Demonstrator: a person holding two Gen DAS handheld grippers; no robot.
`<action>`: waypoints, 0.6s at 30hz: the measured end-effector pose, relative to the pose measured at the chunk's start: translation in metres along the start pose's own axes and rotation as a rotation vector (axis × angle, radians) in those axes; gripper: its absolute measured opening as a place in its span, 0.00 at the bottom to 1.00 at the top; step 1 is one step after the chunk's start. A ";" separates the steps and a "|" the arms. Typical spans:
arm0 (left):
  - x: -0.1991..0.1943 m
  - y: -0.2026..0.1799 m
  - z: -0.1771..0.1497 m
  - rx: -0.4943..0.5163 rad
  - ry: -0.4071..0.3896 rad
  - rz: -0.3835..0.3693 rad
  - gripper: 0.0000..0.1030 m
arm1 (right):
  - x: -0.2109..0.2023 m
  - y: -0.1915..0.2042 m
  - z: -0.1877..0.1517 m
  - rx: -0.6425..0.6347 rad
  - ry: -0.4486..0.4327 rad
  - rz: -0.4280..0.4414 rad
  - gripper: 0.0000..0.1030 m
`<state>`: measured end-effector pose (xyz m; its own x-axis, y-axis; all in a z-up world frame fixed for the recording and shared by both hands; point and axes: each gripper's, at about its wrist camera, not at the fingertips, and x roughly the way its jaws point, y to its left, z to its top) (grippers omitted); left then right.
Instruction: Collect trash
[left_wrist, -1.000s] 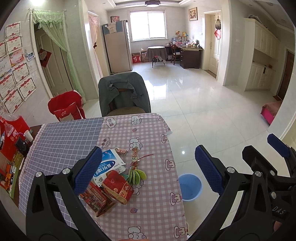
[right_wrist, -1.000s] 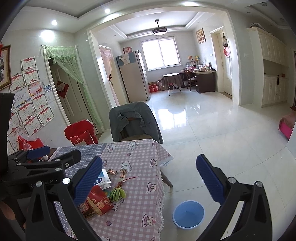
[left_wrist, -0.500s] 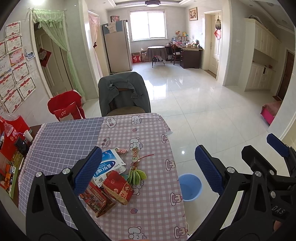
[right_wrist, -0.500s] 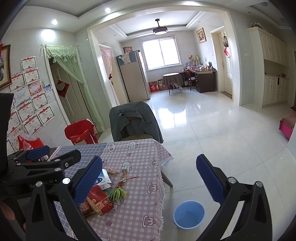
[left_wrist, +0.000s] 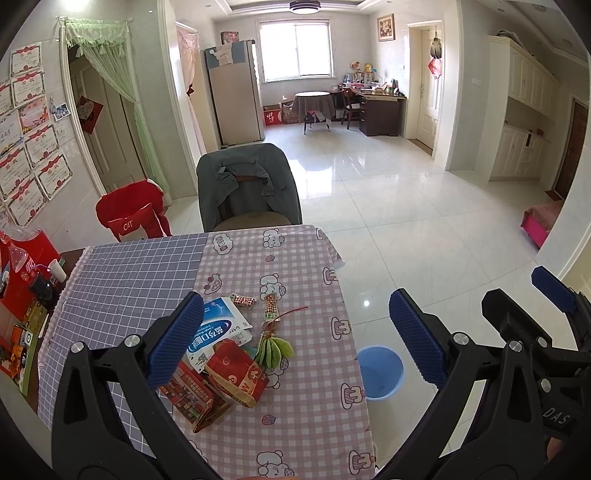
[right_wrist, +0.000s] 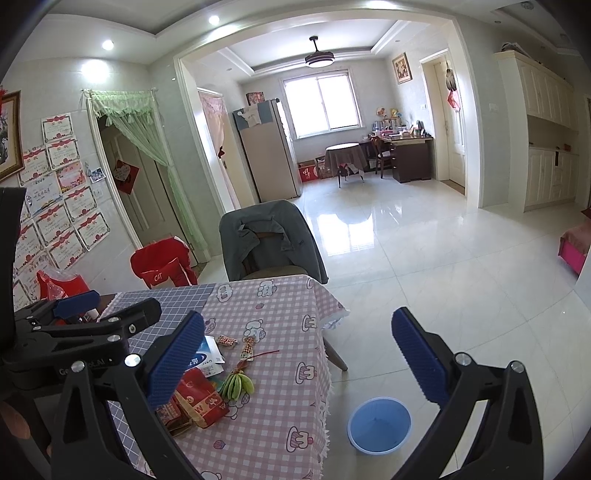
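Observation:
Trash lies in a heap on the pink checked tablecloth (left_wrist: 295, 417): a white and blue box (left_wrist: 214, 332), a red snack bag (left_wrist: 236, 373), a red flattened carton (left_wrist: 192, 400), a green banana-shaped toy (left_wrist: 275, 350), and small candy wrappers (left_wrist: 242, 300). The heap shows in the right wrist view too, with the red bag (right_wrist: 201, 400) and green toy (right_wrist: 236, 386). A blue bin (left_wrist: 380, 371) stands on the floor right of the table (right_wrist: 378, 424). My left gripper (left_wrist: 295, 343) is open and empty above the heap. My right gripper (right_wrist: 297, 362) is open and empty, to the right of the left one.
A chair draped with a grey jacket (left_wrist: 247, 184) stands at the table's far end. A red cushioned chair (left_wrist: 129, 218) is by the left wall. Red bags and boxes (left_wrist: 22, 266) sit at the table's left edge. Shiny tiled floor (left_wrist: 406, 206) spreads to the right.

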<state>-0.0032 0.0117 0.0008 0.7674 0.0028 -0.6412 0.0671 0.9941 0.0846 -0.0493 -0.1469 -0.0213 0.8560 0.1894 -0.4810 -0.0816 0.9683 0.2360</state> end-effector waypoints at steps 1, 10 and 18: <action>0.000 0.000 0.000 0.000 0.000 0.000 0.95 | 0.000 0.000 0.000 0.002 -0.001 0.001 0.96; -0.001 0.000 0.001 0.001 -0.003 0.001 0.95 | -0.001 0.000 0.001 0.002 -0.001 -0.001 0.96; -0.001 0.000 0.001 0.001 -0.002 0.002 0.95 | -0.002 0.000 0.002 0.003 0.001 0.000 0.96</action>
<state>-0.0034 0.0116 0.0022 0.7688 0.0050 -0.6395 0.0656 0.9941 0.0867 -0.0498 -0.1476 -0.0193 0.8554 0.1892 -0.4822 -0.0798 0.9679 0.2382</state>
